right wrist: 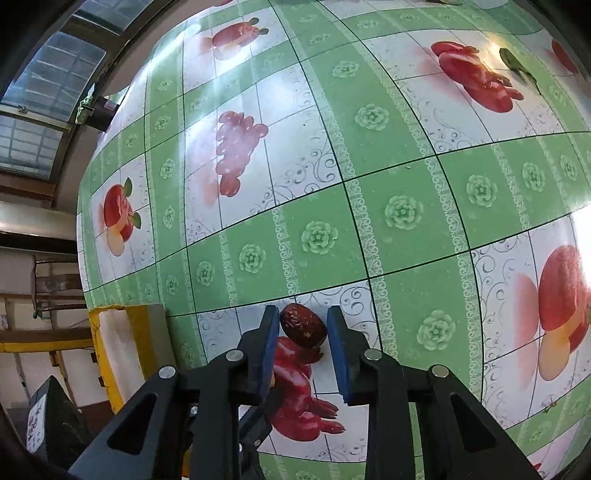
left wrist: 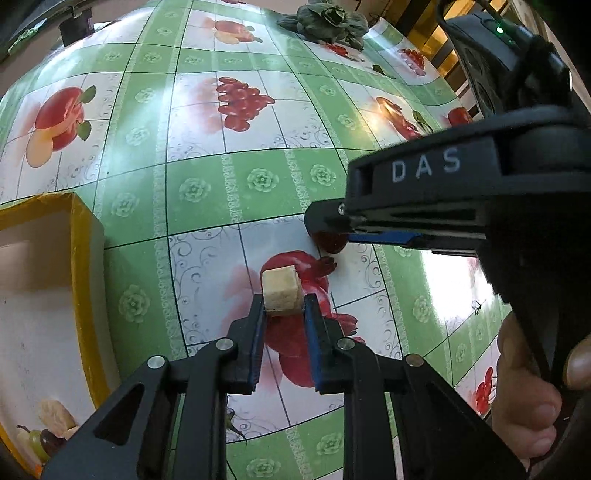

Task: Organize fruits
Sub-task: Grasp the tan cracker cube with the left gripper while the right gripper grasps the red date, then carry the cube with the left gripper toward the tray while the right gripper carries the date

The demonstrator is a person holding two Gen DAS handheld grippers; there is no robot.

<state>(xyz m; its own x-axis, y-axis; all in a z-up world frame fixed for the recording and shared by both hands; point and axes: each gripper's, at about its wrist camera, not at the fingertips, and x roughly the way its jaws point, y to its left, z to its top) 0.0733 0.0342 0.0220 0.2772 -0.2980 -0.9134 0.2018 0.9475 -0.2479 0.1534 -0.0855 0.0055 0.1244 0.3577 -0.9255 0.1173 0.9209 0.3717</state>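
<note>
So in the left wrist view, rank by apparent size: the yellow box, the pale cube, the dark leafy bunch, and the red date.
1. Yellow box, though cut off by the frame and close to the camera.
2. Leafy bunch, far away, so really larger than it looks.
3. Pale cube.
4. Red date, mostly hidden by the right gripper, so unsure.

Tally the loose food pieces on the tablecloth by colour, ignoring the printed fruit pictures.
Pale yellow cube: 1
Dark red wrinkled fruit: 1
Dark green leafy bunch: 1
Total: 3
</note>
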